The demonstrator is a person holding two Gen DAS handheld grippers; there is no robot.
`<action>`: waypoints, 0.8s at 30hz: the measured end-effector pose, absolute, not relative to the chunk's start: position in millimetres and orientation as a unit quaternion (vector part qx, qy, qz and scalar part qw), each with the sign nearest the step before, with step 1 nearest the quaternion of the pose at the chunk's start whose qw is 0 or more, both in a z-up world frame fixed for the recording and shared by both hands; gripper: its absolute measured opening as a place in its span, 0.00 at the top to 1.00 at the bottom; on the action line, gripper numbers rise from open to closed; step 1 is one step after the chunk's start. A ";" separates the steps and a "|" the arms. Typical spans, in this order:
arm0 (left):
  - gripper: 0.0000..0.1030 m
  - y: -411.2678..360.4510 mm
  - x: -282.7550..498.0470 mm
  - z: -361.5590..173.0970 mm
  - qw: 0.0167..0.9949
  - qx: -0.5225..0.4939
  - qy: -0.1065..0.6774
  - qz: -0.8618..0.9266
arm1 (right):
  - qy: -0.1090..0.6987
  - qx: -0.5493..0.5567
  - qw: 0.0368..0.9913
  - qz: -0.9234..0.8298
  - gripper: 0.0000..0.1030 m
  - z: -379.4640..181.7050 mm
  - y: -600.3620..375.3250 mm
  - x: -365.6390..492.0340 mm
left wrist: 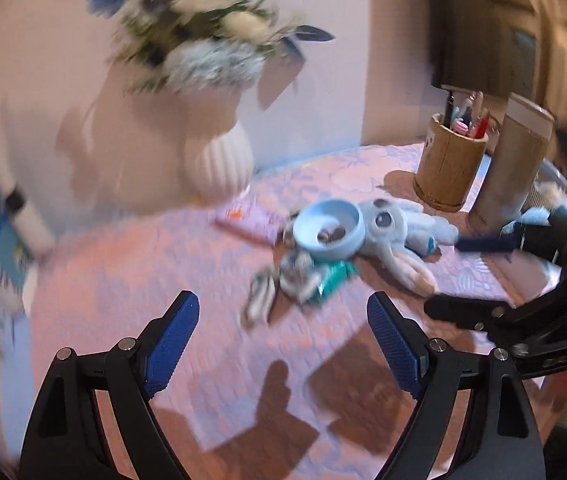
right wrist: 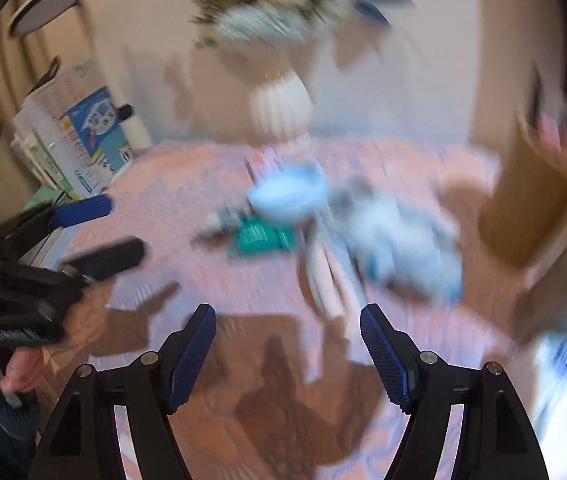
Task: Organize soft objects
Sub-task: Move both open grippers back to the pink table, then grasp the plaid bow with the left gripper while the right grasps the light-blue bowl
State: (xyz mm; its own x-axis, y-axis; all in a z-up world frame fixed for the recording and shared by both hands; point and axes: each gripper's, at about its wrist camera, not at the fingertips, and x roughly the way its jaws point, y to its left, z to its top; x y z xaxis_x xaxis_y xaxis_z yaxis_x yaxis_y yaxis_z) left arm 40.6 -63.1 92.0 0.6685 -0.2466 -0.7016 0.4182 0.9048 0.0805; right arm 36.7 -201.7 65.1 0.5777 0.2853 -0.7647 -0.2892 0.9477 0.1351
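Both hand-held grippers are being carried wide open and empty above the tabletop point(left wrist: 131, 280): the left hand-held gripper point(left wrist: 283, 320) is filling the bottom of its own view, and the right hand-held gripper point(right wrist: 288, 334) is doing the same in its view, with nothing between the blue pads of either one. The soft thing, a pale blue plush bunny point(left wrist: 399, 236), is lying on the patterned cloth right of centre in the left wrist view, its long ears trailing toward the lower right and its head touching a blue bowl point(left wrist: 329, 230).

That contact is being judged the first hazard: if the plush is dragged rather than lifted, the bowl is likely to be pushed or tipped, and something dark is being seen inside it. A teal packet point(left wrist: 331, 282) and some grey striped items, too blurred to name, are lying just below the bowl and could be swept along.

The wooden pen holder point(left wrist: 449, 168) and a tall tan cylinder point(left wrist: 511, 168) are standing near the plush at the right; a wide swing could knock either over. The white ribbed vase point(left wrist: 219, 160) of flowers is looming at upper centre.

The right view is heavily smeared, so aim is being judged as unreliable, and the two tools are close enough to clash
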 end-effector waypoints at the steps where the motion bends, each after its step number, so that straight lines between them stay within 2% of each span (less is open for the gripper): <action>1: 0.17 -64.4 49.9 88.8 0.903 0.122 0.366 -0.191 | 0.421 -0.014 0.893 0.158 0.23 70.0 -197.9 41.6; 5: 0.19 -58.2 91.4 60.5 0.886 0.086 0.403 -0.210 | 0.416 -0.037 0.894 0.162 0.23 76.9 -190.2 73.1; 10: 0.19 -49.2 108.2 36.4 0.877 0.035 0.421 -0.230 | 0.441 -0.037 0.878 0.182 0.22 64.8 -184.1 106.5; 14: 0.23 -42.8 113.0 26.3 0.869 0.000 0.431 -0.242 | 0.453 -0.044 0.871 0.186 0.23 52.9 -176.1 124.4; 20: 0.40 -39.2 114.6 22.3 0.863 -0.023 0.438 -0.252 | 0.470 -0.064 0.862 0.179 0.22 30.4 -155.2 145.8; 21: 0.46 -39.2 114.4 21.6 0.862 -0.024 0.440 -0.252 | 0.471 -0.062 0.862 0.178 0.22 27.7 -154.1 148.0; 24: 0.53 -38.8 114.1 21.8 0.863 -0.027 0.437 -0.252 | 0.480 -0.050 0.858 0.173 0.22 20.6 -156.0 154.0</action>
State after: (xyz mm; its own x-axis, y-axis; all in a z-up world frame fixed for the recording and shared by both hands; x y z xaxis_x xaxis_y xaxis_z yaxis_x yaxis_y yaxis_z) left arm 114.2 -38.8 21.8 0.4906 -0.4579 -0.7413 0.4113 0.8717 -0.2663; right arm 154.0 -156.0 20.6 0.4786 0.2486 -0.8421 -0.3455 0.9350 0.0797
